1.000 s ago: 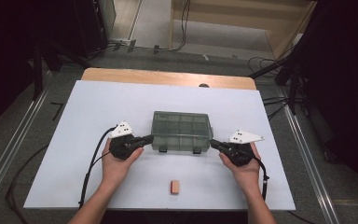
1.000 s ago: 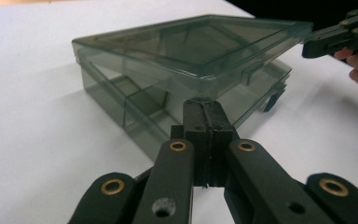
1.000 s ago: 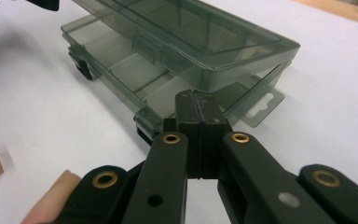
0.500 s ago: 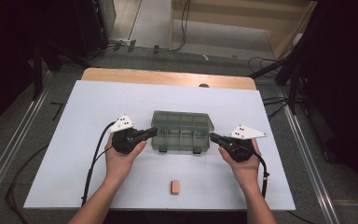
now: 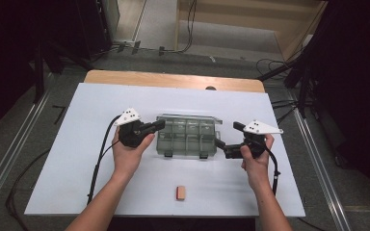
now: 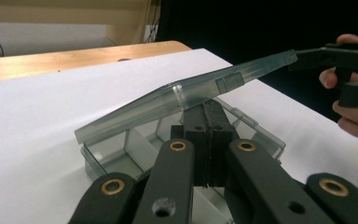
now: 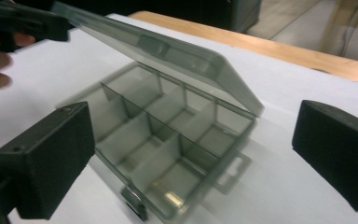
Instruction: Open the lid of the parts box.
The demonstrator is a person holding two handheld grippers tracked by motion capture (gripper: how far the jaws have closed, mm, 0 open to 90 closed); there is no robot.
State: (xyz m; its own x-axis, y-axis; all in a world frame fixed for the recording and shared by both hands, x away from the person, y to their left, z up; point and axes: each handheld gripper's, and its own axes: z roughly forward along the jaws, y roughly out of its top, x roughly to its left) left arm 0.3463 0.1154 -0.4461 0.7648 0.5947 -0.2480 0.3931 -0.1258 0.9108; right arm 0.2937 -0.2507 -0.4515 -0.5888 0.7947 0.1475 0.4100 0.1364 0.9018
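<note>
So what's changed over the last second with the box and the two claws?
The lid of the clear box has tipped up, raised by the shut left claw beneath it. The right claw has just been opening, with nothing between its jaws. The box base and the small block stayed put.

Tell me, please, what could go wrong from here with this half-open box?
1. The lid only rests on the shut left gripper, unclamped; it might slip off and drop shut.
2. The right gripper jaws have just been opening and stand wide by the box base without pressing it, so the base may slide or tip.
</note>
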